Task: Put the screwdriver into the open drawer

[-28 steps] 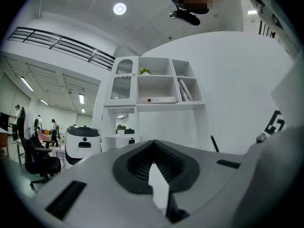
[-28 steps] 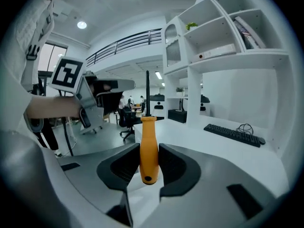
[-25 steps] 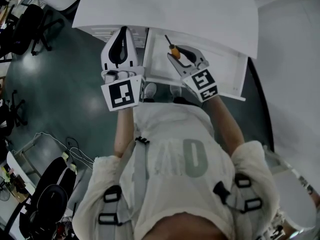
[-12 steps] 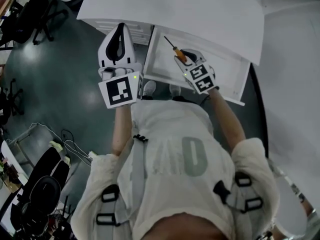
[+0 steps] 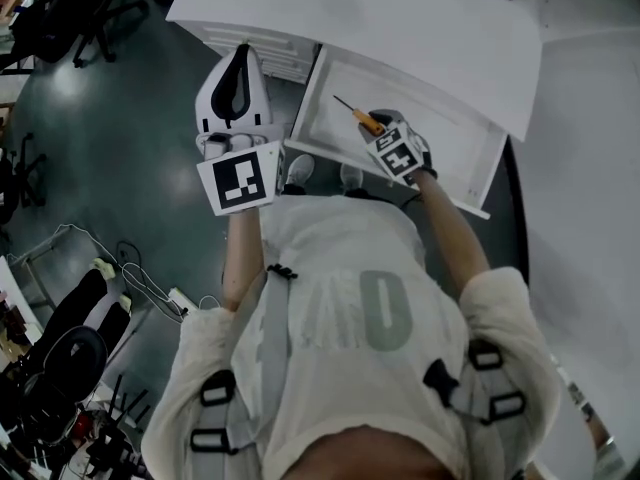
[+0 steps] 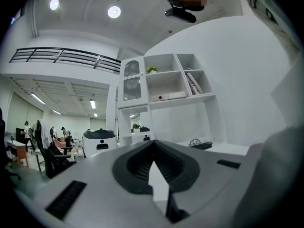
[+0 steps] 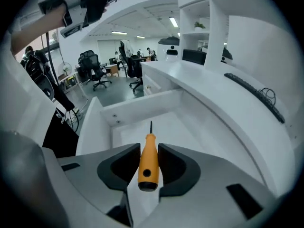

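Observation:
An orange-handled screwdriver sits between the dark pads of my right gripper, which is shut on its handle. Its thin shaft points down and forward into the open white drawer. In the head view the right gripper hangs over the drawer's near half, with the screwdriver sticking out toward the back left corner. My left gripper is held level, left of the drawer and above the floor. In the left gripper view its jaws meet at the tips with nothing between them.
The white desk top overhangs the back of the drawer. A stack of shut drawers stands to the drawer's left. Office chairs, a black chair with a bag and floor cables lie left. A keyboard and cable rest on the desk.
My right gripper has sunk toward the drawer with the screwdriver and tipped its nose further down. The left gripper has stayed about where it was.

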`<state>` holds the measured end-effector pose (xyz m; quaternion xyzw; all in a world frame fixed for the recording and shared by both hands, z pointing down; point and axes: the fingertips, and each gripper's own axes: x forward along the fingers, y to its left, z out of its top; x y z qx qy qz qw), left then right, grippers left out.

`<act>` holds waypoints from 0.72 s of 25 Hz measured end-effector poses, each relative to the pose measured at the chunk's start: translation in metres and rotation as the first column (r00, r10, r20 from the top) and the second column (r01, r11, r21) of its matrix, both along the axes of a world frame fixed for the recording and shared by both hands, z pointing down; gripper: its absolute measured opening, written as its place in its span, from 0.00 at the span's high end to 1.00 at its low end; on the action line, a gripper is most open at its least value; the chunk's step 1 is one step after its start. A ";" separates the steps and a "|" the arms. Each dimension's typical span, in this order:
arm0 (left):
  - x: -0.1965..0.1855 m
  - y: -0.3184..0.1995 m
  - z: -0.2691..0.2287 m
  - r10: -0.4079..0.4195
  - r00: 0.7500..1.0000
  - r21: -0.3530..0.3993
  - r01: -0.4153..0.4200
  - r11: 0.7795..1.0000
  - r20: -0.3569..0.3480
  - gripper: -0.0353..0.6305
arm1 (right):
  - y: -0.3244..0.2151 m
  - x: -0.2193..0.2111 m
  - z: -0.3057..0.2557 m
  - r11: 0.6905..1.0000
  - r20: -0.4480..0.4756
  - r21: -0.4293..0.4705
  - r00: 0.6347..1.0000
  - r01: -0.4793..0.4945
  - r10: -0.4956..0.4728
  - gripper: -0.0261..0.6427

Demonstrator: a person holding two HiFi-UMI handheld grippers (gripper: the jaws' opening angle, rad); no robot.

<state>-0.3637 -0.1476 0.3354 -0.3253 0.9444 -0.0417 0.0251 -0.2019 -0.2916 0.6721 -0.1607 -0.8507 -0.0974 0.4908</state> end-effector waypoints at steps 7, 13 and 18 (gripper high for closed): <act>0.002 0.016 -0.003 -0.044 0.999 -0.015 0.044 0.999 0.011 0.94 | -0.007 0.015 0.027 1.000 -0.089 0.018 0.996 0.003 -0.001 0.79; 0.007 0.018 -0.001 -0.051 0.999 -0.035 0.052 0.998 0.018 0.94 | -0.010 0.020 0.043 1.000 -0.139 0.024 0.990 0.018 -0.015 0.79; 0.010 0.022 0.002 -0.058 0.998 -0.058 0.059 0.997 0.016 0.94 | -0.013 0.026 0.055 0.999 -0.190 0.035 0.982 0.016 -0.009 0.79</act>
